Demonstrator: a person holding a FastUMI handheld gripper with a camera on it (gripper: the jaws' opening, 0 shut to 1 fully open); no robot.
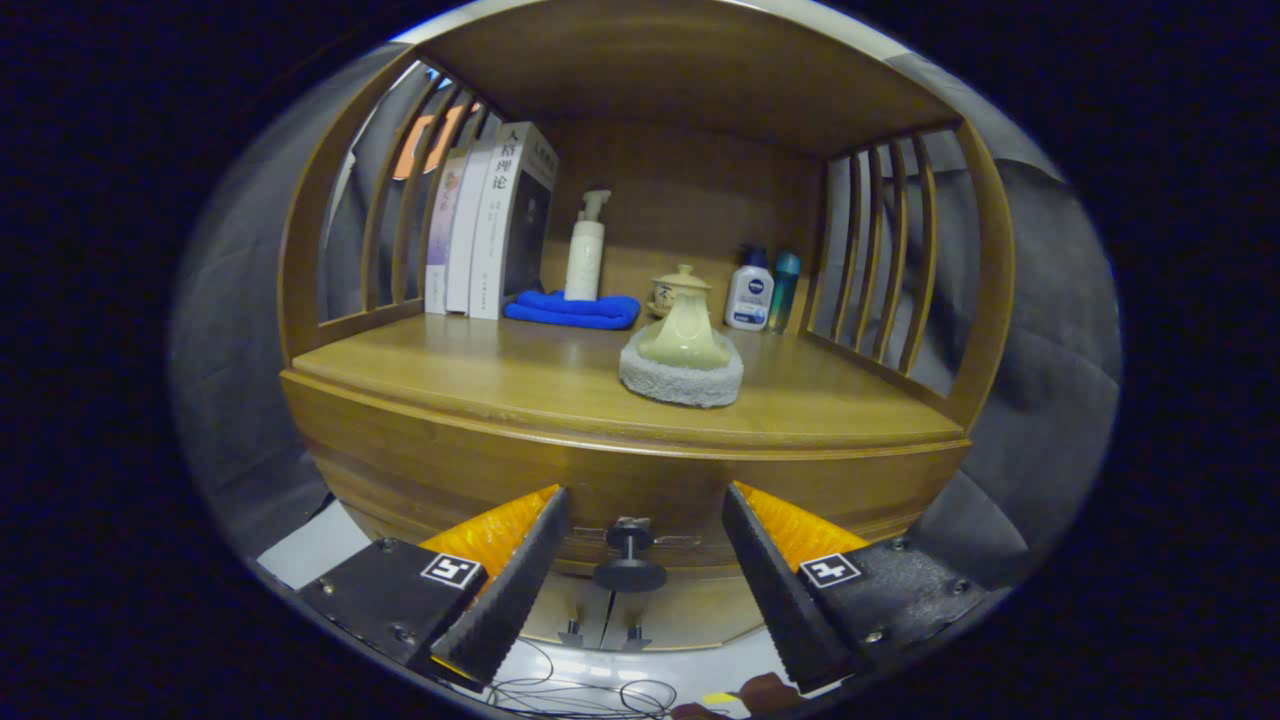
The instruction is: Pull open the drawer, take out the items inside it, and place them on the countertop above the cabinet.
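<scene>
The gripper (640, 570) stands open before the closed drawer (630, 490), its fingers (510, 590) well apart on either side of the drawer knob (630, 556), which sits between them without touching either. Above the drawer lies the counter (480, 375), where a pad with a handle (682, 362) rests near the front, right of centre. Behind it a lidded cup (679, 289) stands, with two bottles (760, 292) to its right; to its left a folded cloth (572, 310) lies with a pump bottle (586, 250) apparently on it, and books (490, 225) stand upright leftmost.
</scene>
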